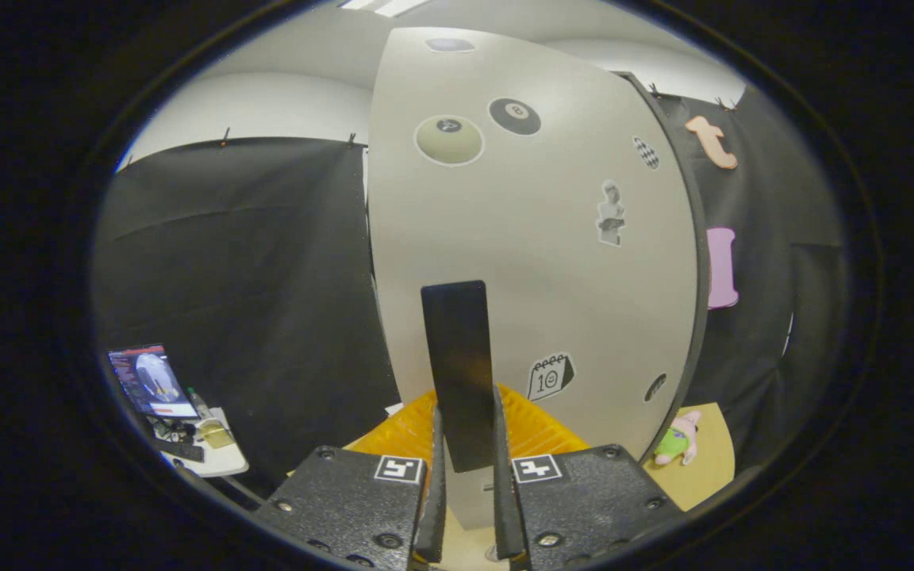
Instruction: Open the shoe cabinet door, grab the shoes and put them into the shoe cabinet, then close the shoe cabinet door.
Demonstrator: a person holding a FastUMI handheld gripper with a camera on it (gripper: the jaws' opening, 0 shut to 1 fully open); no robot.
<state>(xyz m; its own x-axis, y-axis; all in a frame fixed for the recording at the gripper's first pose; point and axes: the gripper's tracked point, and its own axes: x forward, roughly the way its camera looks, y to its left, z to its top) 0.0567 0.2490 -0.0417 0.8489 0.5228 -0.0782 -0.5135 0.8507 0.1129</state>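
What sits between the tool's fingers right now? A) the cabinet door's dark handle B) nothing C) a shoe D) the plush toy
A: the dark handle of the shoe cabinet door runs down between the two fingers of the tool, which close in on both its sides; the plush toy lies off beside the door's edge.

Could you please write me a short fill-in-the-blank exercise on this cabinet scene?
1. The claw is shut on the flat black ____ of the pale grey sticker-covered cabinet door.
2. The calendar sticker sits just ____ of that handle.
3. The small pink and green plush toy lies on the tan ____ beyond the door's right edge.

Missing words: handle; right; floor
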